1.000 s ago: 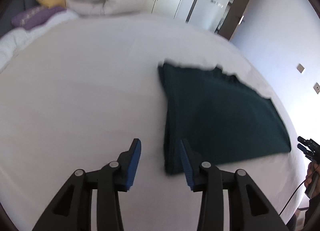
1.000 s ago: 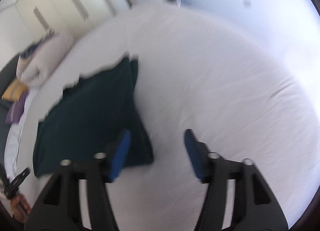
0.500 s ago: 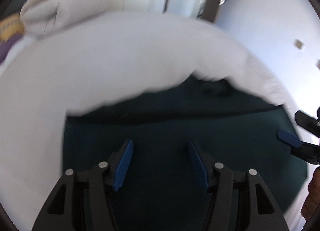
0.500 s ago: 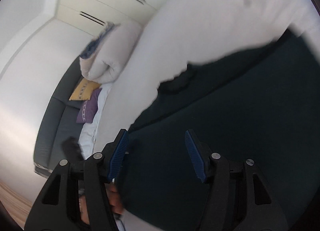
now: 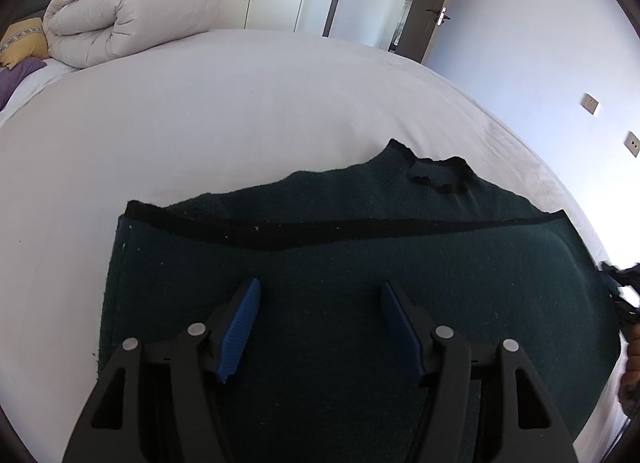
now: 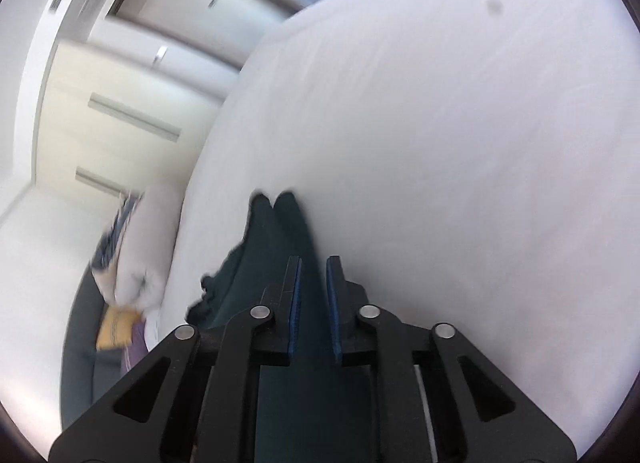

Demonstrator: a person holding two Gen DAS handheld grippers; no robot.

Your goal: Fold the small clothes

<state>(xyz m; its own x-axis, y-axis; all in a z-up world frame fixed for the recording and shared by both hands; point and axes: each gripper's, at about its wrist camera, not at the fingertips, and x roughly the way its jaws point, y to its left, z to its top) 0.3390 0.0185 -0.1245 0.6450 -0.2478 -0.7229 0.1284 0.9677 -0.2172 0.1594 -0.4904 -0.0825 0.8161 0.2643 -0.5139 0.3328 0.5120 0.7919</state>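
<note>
My left gripper (image 5: 320, 327) hung released over the dark green sweater (image 5: 360, 283) on the bed (image 5: 240, 111); right gripper (image 6: 313, 303) was clamped on the sweater's edge.

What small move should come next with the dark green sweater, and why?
Probably close the left gripper on the sweater's left side. The right gripper looks nearly shut on the garment's edge, while the left hangs open above the folded cloth on the bed, gripping nothing. Both sides held would let the next fold go evenly.

Dark green knit sweater (image 5: 360, 271) lying flat on white bed, lower part folded up over body, neckline farthest.
</note>
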